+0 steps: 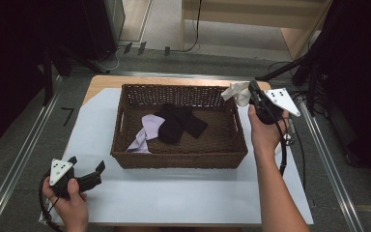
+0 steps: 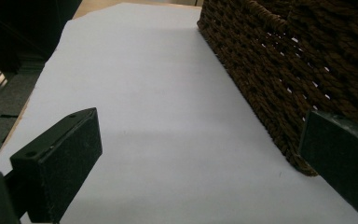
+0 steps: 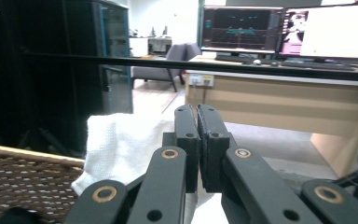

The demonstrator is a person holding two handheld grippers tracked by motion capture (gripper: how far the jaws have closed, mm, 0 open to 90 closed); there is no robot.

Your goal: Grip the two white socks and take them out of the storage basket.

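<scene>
— Where's everything, biggest first?

— Wicker basket mid-table; my right gripper, jaws pinched tight on the white sock, hangs over its far right corner. Left gripper rests near left, jaws wide, empty.

— Risk?

— I'd guess the sock's dangling end snags the rim and it drops outside.

A white waffle-textured cloth hangs crumpled, lifted off the surface above the basket's far right corner, pinched between the right gripper's fingers.
</scene>
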